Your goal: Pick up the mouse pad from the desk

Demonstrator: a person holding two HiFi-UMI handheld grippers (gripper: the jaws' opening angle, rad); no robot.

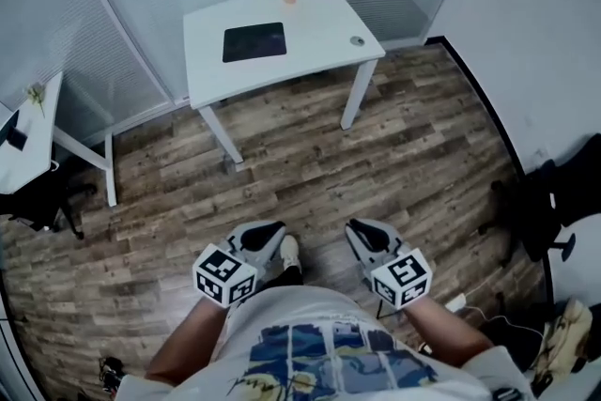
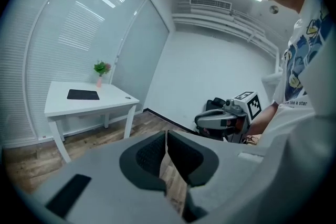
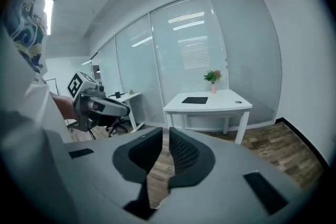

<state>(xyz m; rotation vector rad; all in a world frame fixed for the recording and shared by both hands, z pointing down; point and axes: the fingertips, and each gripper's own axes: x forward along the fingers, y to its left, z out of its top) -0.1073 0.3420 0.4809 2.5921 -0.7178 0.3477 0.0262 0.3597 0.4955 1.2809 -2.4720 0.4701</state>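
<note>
Left hand-held gripper [image 1: 266, 232] shut, empty; right hand-held gripper [image 1: 362, 232] slightly parted, empty. Mouse pad [image 1: 254, 42] flat on bench [image 1: 324, 38], well away. Best: walk up, open wide, catch its near edge.

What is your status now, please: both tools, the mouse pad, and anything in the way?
Left tool shut, empty. Right tool slightly open, empty. Mouse pad flat on desk, untouched, across the room. Only wood floor between.
</note>
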